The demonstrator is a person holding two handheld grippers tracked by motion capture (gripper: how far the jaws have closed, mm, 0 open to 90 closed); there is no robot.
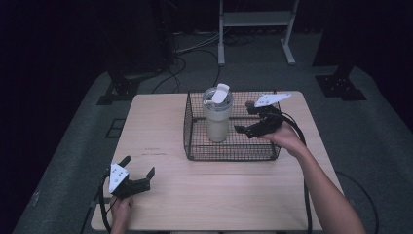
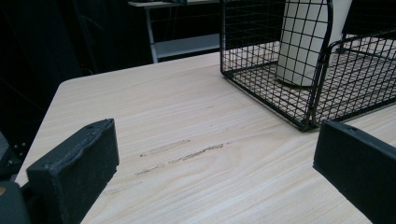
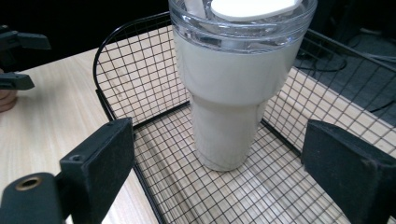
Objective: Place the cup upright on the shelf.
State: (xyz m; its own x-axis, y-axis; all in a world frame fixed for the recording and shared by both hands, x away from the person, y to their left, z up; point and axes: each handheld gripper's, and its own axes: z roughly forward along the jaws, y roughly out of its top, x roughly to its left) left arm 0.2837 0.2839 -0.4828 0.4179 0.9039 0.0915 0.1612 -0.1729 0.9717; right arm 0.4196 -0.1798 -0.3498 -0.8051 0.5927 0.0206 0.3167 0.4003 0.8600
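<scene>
Tumbler (image 3: pixel 229 93) upright in basket (image 1: pixel 195 141) (near left wall), right gripper (image 1: pixel 251 124) open beside.

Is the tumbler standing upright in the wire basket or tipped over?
Upright: the tumbler stands on its base on the wire basket floor, lid on top.

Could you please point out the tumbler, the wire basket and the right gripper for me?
tumbler (image 3: pixel 224 102), right gripper view, on its cream body.
wire basket (image 1: pixel 187 122), high view, on its left wall.
right gripper (image 1: pixel 242 117), high view, midway between its fingertips.

Tumbler (image 1: pixel 217 120): cream body, clear lid. Basket (image 1: pixel 233 150): black wire grid. Table (image 1: pixel 160 126): pale wood grain. Gripper pads (image 3: pixel 99 170): black.
</scene>
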